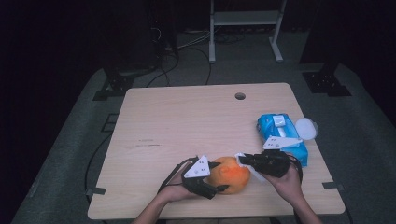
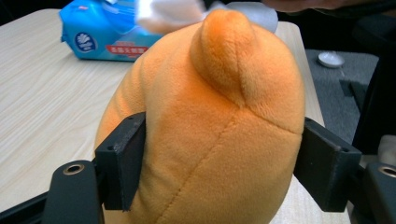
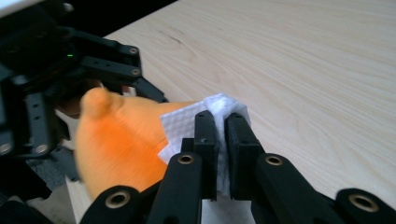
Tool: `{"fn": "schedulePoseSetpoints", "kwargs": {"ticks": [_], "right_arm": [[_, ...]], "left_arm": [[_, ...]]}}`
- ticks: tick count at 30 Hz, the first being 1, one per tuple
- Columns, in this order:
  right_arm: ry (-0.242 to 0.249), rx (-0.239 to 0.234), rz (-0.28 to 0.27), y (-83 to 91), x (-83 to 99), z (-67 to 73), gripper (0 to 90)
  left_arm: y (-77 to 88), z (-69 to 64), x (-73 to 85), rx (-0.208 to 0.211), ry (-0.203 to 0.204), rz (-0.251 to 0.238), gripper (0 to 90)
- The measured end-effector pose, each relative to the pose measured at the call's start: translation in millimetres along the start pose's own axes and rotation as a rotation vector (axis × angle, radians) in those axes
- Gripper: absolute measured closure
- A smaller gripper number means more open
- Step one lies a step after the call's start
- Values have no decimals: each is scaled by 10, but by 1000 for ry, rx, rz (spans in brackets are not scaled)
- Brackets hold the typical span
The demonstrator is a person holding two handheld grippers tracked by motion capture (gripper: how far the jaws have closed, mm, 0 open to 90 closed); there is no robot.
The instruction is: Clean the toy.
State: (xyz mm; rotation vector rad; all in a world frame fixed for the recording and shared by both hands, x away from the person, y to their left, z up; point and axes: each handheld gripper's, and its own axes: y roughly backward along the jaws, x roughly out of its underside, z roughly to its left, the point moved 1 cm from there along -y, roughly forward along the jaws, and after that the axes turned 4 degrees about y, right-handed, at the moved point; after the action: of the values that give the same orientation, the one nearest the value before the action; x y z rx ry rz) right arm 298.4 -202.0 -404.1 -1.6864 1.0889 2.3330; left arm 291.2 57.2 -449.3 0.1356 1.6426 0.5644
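An orange plush toy rests near the table's front edge, and my left gripper is shut on it. In the left gripper view both pads press into the sides of the plush toy, whose small ear points up. My right gripper comes in from the right, shut on a white wipe that lies against the toy's top. In the right gripper view my right gripper pinches the folded wipe tightly between its jaws, right beside the plush toy.
A blue pack of wet wipes with its white lid open lies at the table's right side, behind my right hand. The wooden table has a round cable hole near its far edge. A shelf frame stands on the floor beyond.
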Motion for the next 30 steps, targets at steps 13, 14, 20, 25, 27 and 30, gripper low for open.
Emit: {"fn": "schedulePoseSetpoints", "kwargs": {"ticks": [13,14,20,25,27,30], "right_arm": [[86,-43,-51,-69,-144,280,834],[82,-37,-53,-65,-133,254,834],[44,27,-41,-24,-42,83,834],[82,10,-51,-74,-112,240,833],[98,-14,-63,-95,-147,320,833],[130,-19,-59,-126,-168,394,831]], "left_arm": [[5,125,0,-34,155,-36,251],[9,136,-1,-35,168,-40,250],[34,219,17,-36,235,-61,247],[19,197,4,-60,241,-53,239],[12,191,-1,-64,242,-53,239],[17,196,2,-66,245,-54,238]]}}
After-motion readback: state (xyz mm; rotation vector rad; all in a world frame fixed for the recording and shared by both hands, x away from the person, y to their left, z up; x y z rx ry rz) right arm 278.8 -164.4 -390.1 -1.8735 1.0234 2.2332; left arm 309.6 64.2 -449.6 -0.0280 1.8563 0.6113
